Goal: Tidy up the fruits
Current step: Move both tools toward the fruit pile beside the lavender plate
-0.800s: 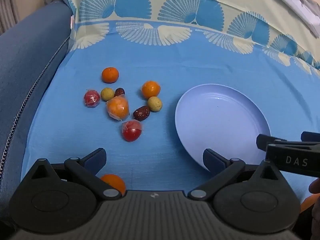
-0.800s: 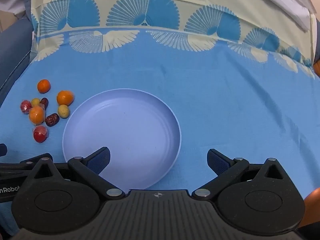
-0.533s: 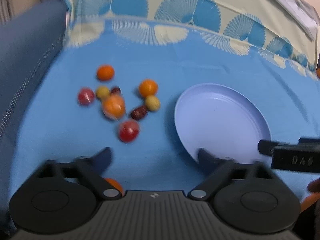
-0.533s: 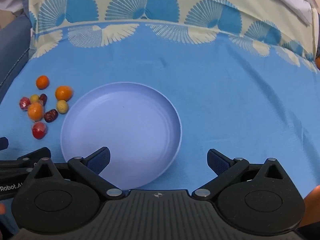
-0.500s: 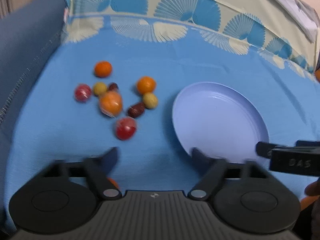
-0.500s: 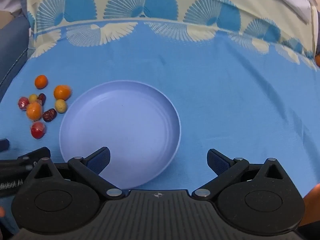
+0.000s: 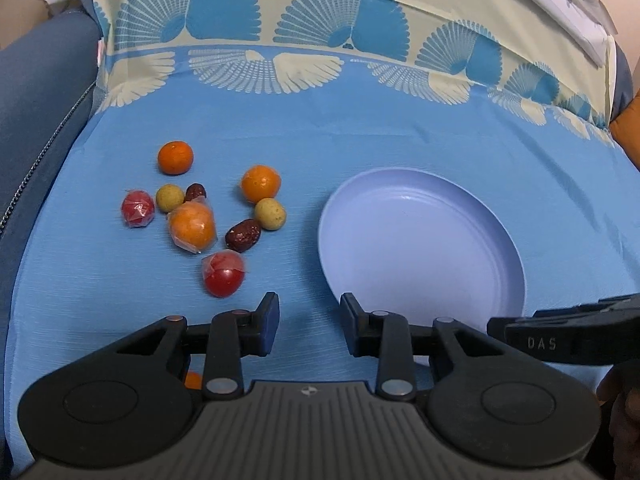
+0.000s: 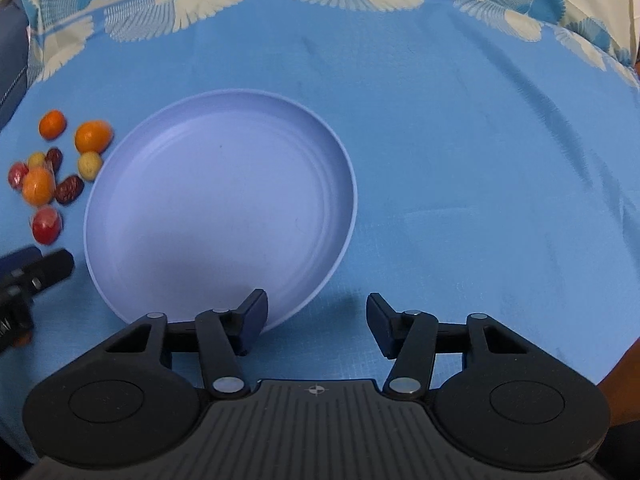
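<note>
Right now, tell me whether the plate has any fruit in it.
Empty. The plate shows only bare lilac surface in both views; all the fruit lies on the cloth to its left.

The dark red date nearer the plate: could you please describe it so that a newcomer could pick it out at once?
Start at the lilac plate on the blue tablecloth and look to the fruit cluster on its left. The date lies between the wrapped orange and a yellow-green fruit. Unlike its round, bright neighbours, it is oblong, wrinkled and dark brownish red.

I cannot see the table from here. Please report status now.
Left gripper open, empty; right gripper open, empty. Plate holds nothing; fruits all on cloth, left of it. Nothing blocks the nearest red fruit.
</note>
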The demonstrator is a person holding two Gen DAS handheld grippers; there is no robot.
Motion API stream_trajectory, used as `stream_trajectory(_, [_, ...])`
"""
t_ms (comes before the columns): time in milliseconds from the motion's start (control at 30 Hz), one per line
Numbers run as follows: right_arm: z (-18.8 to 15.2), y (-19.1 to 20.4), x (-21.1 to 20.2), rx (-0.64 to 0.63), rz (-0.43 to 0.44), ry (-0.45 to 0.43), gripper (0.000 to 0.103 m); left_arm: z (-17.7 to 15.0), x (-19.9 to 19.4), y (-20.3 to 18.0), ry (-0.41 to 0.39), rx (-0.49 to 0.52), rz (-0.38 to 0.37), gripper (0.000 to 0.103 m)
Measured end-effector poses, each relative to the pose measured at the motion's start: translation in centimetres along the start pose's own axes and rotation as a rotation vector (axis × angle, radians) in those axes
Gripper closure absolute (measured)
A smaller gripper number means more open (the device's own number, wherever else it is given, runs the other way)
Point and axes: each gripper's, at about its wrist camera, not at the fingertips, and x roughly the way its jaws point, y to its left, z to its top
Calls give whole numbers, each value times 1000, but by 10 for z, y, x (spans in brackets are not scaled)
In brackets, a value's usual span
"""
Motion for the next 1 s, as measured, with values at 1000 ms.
stream_trajectory(1000, [-28, 14, -26, -194, 60, 61, 65, 5, -52, 51, -62, -96, -17, 66])
